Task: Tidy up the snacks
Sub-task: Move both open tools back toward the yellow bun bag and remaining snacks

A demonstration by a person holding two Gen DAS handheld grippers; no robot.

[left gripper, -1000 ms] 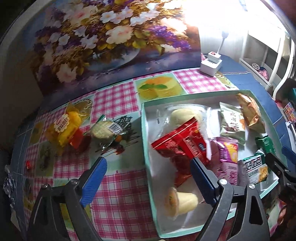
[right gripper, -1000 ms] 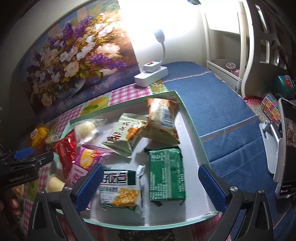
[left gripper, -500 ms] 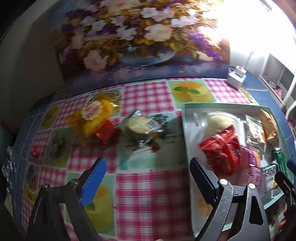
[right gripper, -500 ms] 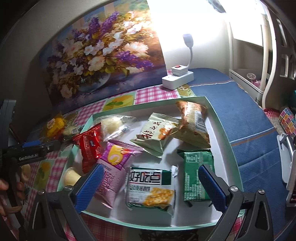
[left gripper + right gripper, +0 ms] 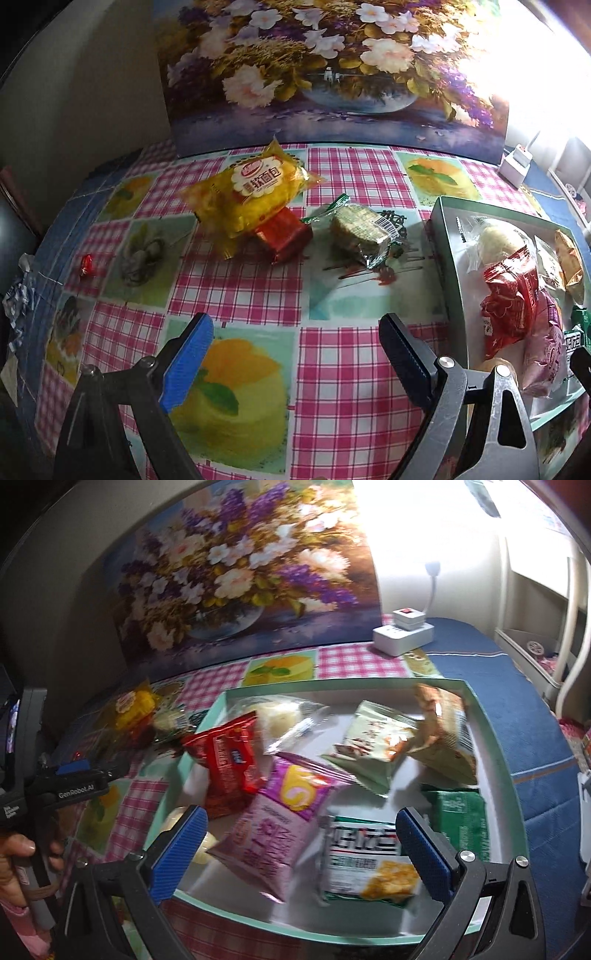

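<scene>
Flower painting (image 5: 332,70) leans against sunlit wall (image 5: 92,85).

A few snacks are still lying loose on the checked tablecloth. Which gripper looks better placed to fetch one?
Probably the left gripper: its open jaws face the yellow bread packet and the green-wrapped cake. The right gripper hangs open over the tray.

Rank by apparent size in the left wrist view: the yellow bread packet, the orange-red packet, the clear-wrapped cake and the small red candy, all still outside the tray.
1. Yellow bread packet, clearly largest.
2-3. Clear-wrapped cake and orange-red packet: too close to rank, since the yellow packet covers part of the orange-red one.
4. Small red candy, smallest.
</scene>
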